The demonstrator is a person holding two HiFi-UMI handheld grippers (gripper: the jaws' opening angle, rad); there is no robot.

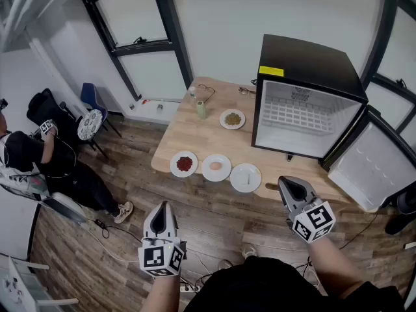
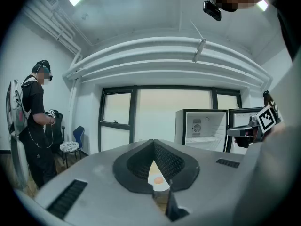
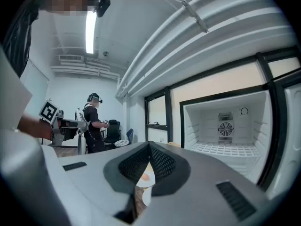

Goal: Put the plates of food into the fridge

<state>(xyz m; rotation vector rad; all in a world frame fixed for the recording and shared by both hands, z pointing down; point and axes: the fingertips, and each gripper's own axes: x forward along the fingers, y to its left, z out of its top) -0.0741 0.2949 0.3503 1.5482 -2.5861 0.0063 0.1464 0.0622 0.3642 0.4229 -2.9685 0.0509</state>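
Several plates lie on the wooden table (image 1: 195,135): one with red food (image 1: 184,164), one with an orange piece (image 1: 216,167), a pale one (image 1: 246,177), and one with brownish food (image 1: 232,119) farther back. The black mini fridge (image 1: 305,103) stands on the table's right end, its door (image 1: 370,168) swung wide and its white inside bare. My left gripper (image 1: 160,207) hovers over the floor short of the table, shut and holding nothing. My right gripper (image 1: 289,183) hangs near the table's front edge by the pale plate, also shut and bare. Past the left jaws I glimpse the orange-piece plate (image 2: 158,179).
A small green bottle (image 1: 201,109) and thin cables sit at the table's back. A person in black (image 1: 39,155) stands at the left beside chairs (image 1: 91,122). Cables trail over the wood floor (image 1: 97,252). Windows line the back wall.
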